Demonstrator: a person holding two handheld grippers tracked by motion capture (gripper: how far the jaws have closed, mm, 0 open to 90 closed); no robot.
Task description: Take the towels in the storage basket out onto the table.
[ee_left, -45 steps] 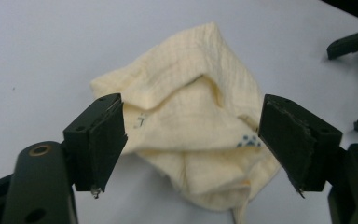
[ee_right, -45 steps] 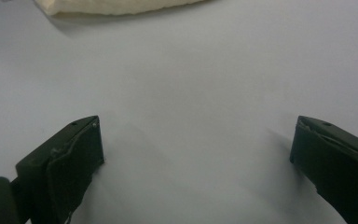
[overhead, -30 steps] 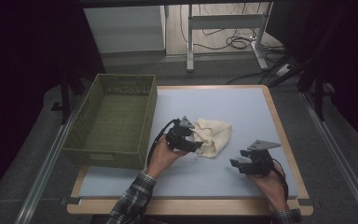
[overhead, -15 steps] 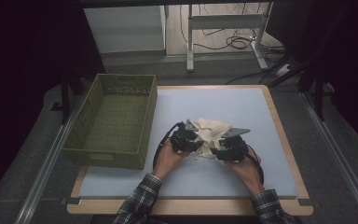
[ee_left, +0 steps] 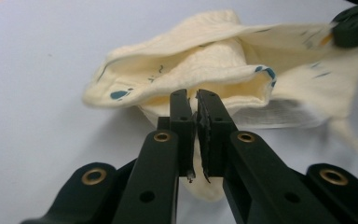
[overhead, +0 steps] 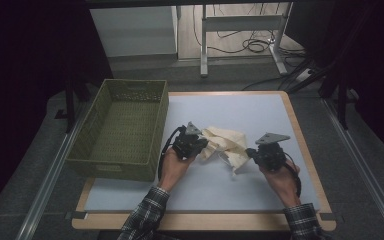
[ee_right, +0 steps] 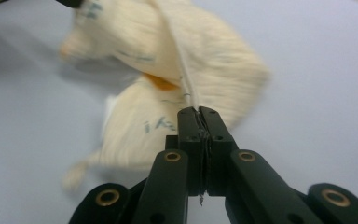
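Here I hold the cream cloth (overhead: pixel 225 145) stretched between both tools above the blue table (overhead: pixel 260 110). My left gripper (ee_left: pixel 193 100) has its jaws pressed nearly together on a fold of the cloth's edge, the bulk of the fabric lying just ahead of and above the tips. My right gripper (ee_right: pixel 199 113) is likewise clamped on a thin edge rising ahead of its tips. The cloth's long axis runs from one jaw pair to the other; the green basket (overhead: pixel 122 127) sits beyond the left gripper, the nearer tool to it.
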